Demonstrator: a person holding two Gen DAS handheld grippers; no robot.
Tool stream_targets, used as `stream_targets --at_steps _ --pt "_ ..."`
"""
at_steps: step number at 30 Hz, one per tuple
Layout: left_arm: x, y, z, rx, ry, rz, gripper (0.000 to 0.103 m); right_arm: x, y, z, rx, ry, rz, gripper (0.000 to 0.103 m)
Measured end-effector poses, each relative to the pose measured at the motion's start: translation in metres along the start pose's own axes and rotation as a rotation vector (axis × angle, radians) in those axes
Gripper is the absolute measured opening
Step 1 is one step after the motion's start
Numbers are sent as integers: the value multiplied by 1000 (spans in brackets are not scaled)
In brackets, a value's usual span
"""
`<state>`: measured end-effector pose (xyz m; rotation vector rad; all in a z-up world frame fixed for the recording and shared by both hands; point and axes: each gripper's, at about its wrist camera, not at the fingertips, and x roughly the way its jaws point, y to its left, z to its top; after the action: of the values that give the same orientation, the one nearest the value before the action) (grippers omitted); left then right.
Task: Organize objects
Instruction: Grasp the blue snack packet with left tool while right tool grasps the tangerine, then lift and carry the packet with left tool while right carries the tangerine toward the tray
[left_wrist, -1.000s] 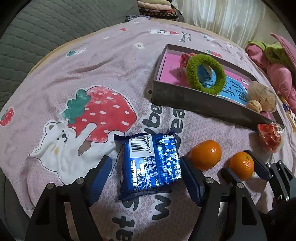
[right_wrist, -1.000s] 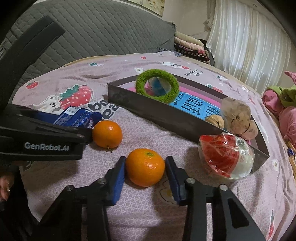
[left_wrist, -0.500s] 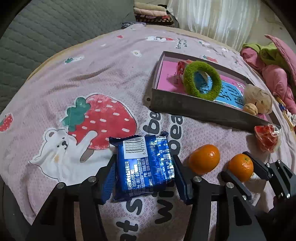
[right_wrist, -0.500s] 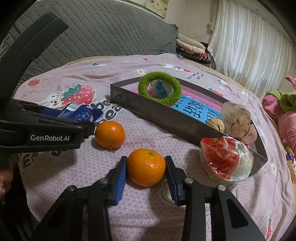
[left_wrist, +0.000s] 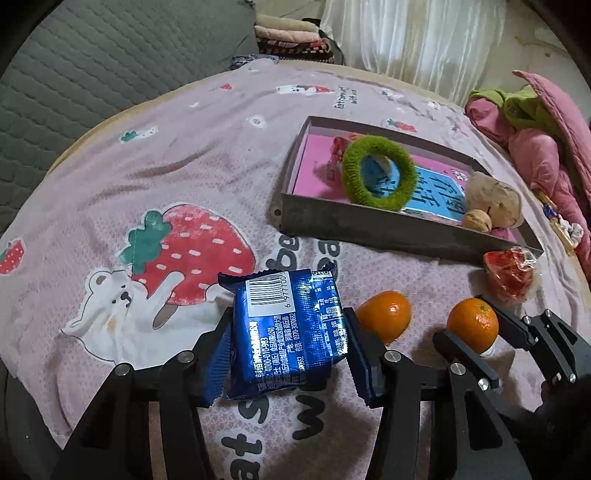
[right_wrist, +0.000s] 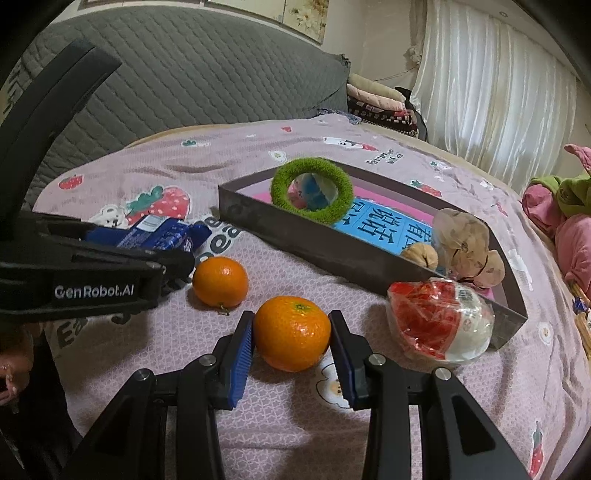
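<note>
A blue snack packet (left_wrist: 288, 325) lies on the pink strawberry-print cloth, and my left gripper (left_wrist: 288, 343) is shut on it, a blue pad against each side. To its right my right gripper (right_wrist: 291, 334) is shut on an orange (right_wrist: 291, 332), which rests on the cloth. A second orange (left_wrist: 386, 315) sits loose between the two grippers. From the right wrist view the left gripper (right_wrist: 110, 258) comes in from the left edge with the packet (right_wrist: 159, 236) in it.
A dark shallow tray (left_wrist: 369, 225) behind the oranges holds a green fuzzy ring (left_wrist: 354, 184), a pink and blue booklet, a walnut (left_wrist: 476, 220) and a brown lump. A red-wrapped item (right_wrist: 439, 325) lies by the tray's near corner. Pink clothes are piled at the right.
The left jaws have closed from wide apart onto the sides of the blue packet. The right gripper has kept its hold on the orange and stayed in place.
</note>
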<state>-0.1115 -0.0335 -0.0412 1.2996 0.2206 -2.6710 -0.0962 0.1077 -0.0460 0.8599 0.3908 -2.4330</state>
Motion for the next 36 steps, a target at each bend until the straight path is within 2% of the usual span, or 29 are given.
stream_targets --at_steps 18,36 --pt "-31 -14 3 63 -85 24 56 -31 -12 11 38 -104 -4 40" --pt "-56 -36 2 137 -145 -8 56 -63 -38 19 124 -204 -27 40"
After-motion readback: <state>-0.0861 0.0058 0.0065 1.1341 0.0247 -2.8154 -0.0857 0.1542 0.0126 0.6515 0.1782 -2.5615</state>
